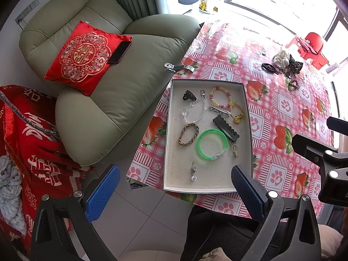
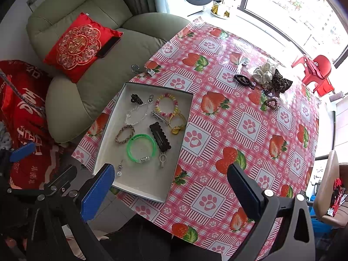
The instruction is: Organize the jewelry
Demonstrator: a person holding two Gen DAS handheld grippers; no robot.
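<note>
Fingers of the left gripper stood wide apart at the lower frame, holding nothing; those of the right gripper were equally wide and empty. Left of centre in the right view, a white tray lay on the strawberry tablecloth, containing a braided bracelet, green bangle, dark hair clip and beaded bracelet. Upper right, well apart from the tray: a pile of scrunchies. Upper left: a red cushion on a green sofa.
</note>
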